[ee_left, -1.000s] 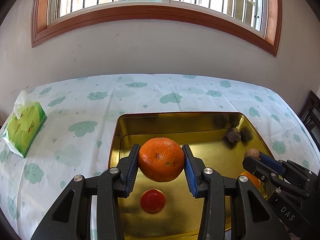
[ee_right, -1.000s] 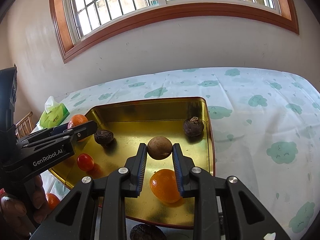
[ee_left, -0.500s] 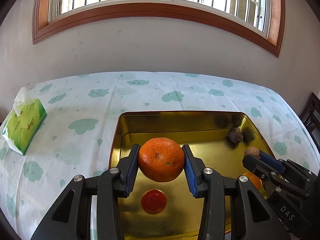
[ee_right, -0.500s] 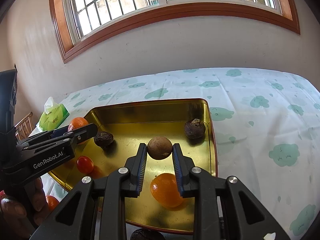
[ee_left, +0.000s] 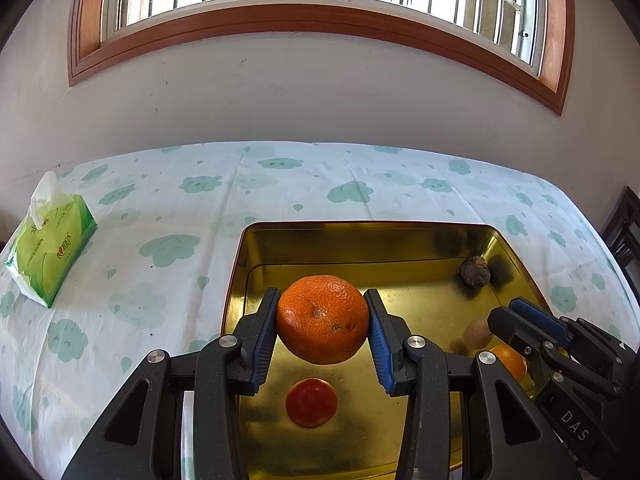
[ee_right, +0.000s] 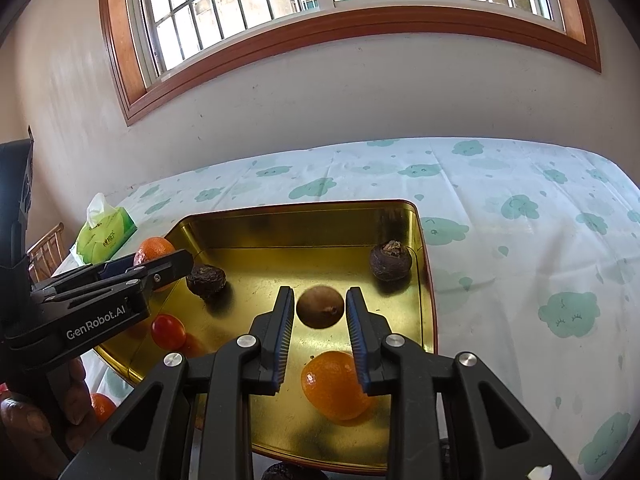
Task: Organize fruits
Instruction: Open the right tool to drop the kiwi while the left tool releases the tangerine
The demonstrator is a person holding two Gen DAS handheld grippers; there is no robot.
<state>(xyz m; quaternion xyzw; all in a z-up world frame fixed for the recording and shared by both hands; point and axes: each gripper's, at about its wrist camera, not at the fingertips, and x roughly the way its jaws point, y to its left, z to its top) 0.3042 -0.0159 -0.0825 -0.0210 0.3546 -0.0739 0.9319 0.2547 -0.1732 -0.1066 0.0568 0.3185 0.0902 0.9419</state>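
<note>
My left gripper (ee_left: 322, 294) is shut on a large orange (ee_left: 322, 318), held above the left part of a gold metal tray (ee_left: 360, 240). A cherry tomato (ee_left: 311, 402) lies in the tray below it. My right gripper (ee_right: 319, 292) hovers over the tray's near right part. A round brown fruit (ee_right: 320, 306) sits between its blue pads with a thin gap on each side. A small orange (ee_right: 336, 384) lies in the tray under that gripper. Two dark wrinkled fruits (ee_right: 206, 278) (ee_right: 390, 260) rest further back in the tray.
A green tissue pack (ee_left: 48, 240) lies on the cloud-print tablecloth, left of the tray. Another orange (ee_right: 100, 404) and a dark fruit (ee_right: 288, 474) lie off the tray by the near edge. A hand (ee_right: 24, 420) holds the left gripper. The wall stands behind the table.
The right pads have parted slightly from the brown fruit, which now sits a little lower between them. The left gripper still holds the large orange in place.
</note>
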